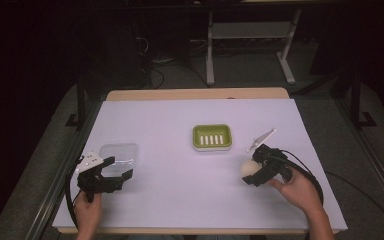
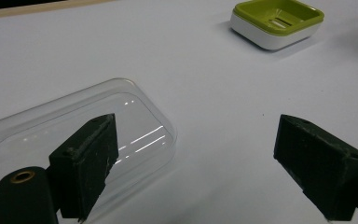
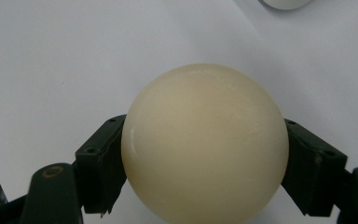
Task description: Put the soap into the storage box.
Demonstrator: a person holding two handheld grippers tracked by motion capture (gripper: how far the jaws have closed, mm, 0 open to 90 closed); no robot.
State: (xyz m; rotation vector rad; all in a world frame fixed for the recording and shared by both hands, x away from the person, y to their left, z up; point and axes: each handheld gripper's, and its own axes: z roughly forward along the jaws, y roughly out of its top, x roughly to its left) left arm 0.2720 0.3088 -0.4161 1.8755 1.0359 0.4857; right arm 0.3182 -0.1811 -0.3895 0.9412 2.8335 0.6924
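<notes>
Cream-coloured soap (image 3: 204, 142), round as a ball, is sitting pinched in the right tool (image 1: 258, 172), with one black jaw pressing on each flank of it. In the high view the soap (image 1: 249, 168) is showing at the front of that tool, over the white table (image 1: 180, 195), with the person's right hand (image 1: 294, 189) gripping the handle behind it. Ahead of the right tool and off to its left, well apart from it, the green soap dish (image 1: 211, 137) with its slotted floor is resting on the table.

On the other side, the left tool (image 1: 111, 172) is hanging spread wide with nothing between its jaws, and the left hand (image 1: 87, 210) is holding it from behind. A clear plastic lid (image 2: 81, 140) is lying flat on the table just ahead of this tool; in the left gripper view one jaw is overlapping the lid's near edge, though whether it is touching is hard to tell. The soap dish (image 2: 277, 22) is lying far ahead of the left tool, to its right.
</notes>
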